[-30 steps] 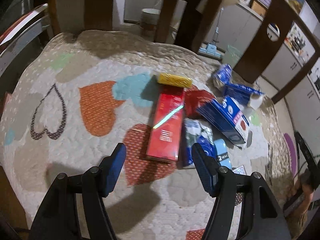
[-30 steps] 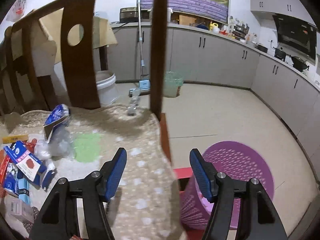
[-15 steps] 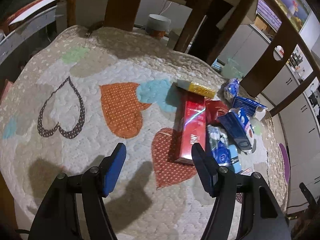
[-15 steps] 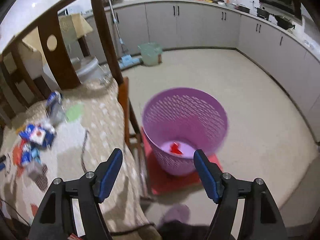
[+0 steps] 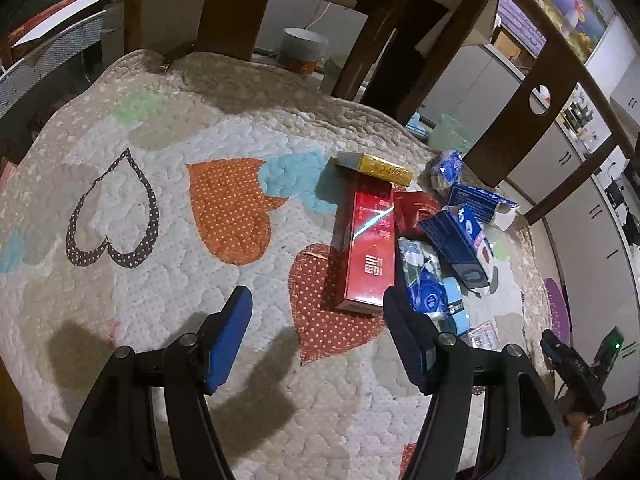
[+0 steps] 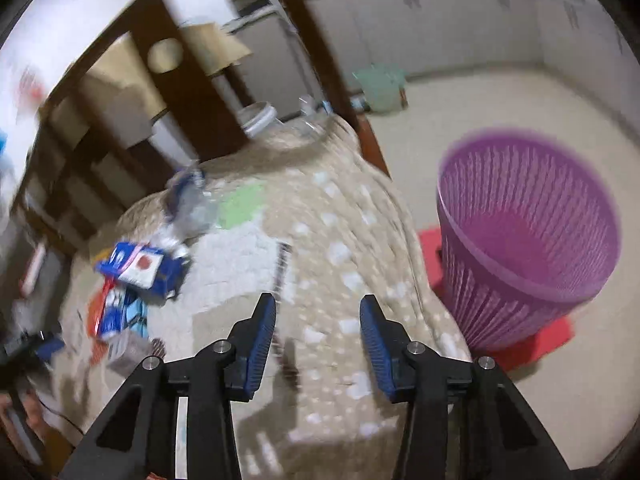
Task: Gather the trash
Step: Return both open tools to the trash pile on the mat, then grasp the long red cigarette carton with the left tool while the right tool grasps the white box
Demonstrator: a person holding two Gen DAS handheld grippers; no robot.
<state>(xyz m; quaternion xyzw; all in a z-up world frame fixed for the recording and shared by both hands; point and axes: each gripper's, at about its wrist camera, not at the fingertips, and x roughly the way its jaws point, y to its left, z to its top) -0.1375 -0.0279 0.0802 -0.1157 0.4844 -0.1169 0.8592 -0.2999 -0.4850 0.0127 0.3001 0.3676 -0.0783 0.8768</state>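
Observation:
Trash lies in a heap on the quilted table cover (image 5: 168, 272): a long red carton (image 5: 366, 248), a yellow box (image 5: 376, 167), a dark blue box (image 5: 460, 240) and blue wrappers (image 5: 426, 288). My left gripper (image 5: 316, 320) hovers open just before the red carton's near end, nothing between its pads. In the blurred right wrist view, my right gripper (image 6: 318, 322) hangs over the table's corner with its jaws closing on nothing. The purple basket (image 6: 524, 236) stands on the floor to its right. The blue box (image 6: 142, 268) lies at left.
Dark wooden chair backs (image 5: 520, 120) ring the table's far side. A red mat (image 6: 536, 340) lies under the basket. A white bucket (image 6: 258, 118) and a green bin (image 6: 380, 88) stand on the kitchen floor by grey cabinets.
My right gripper swung from above the basket back over the table's corner and its jaws narrowed. The left gripper shifted a little left along the table earlier, then held still, open.

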